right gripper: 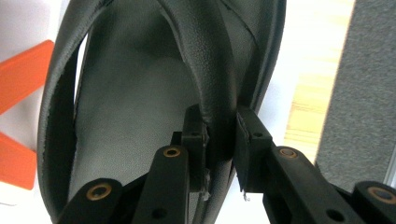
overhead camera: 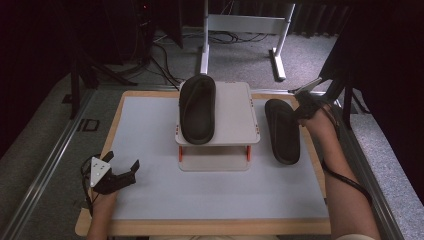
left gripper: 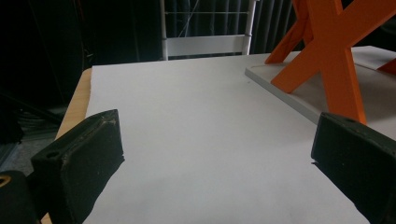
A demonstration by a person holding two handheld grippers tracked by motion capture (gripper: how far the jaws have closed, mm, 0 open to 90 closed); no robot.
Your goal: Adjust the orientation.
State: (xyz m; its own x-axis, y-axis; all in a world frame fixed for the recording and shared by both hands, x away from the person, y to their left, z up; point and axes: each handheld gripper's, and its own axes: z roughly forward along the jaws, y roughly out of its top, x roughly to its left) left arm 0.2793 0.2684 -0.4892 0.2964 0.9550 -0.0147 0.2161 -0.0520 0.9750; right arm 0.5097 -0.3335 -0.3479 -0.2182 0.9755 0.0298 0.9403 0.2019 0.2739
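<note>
Two dark slippers are on the table. One slipper (overhead camera: 197, 109) lies on top of a small white rack (overhead camera: 235, 117) with orange legs (left gripper: 329, 56). The other slipper (overhead camera: 282, 131) lies on the table mat to the right of the rack. My right gripper (overhead camera: 300, 107) is at that slipper's far end, shut on its strap (right gripper: 205, 60), with the jaws pinching the strap where it meets the sole. My left gripper (overhead camera: 122, 165) rests near the table's front left corner, open, with bare mat between its fingers (left gripper: 84, 161).
The grey mat (overhead camera: 150, 145) covers a wooden table (overhead camera: 120, 102). A white table frame (overhead camera: 240, 25) stands on the carpet beyond the far edge. Metal rails run along both sides of the table.
</note>
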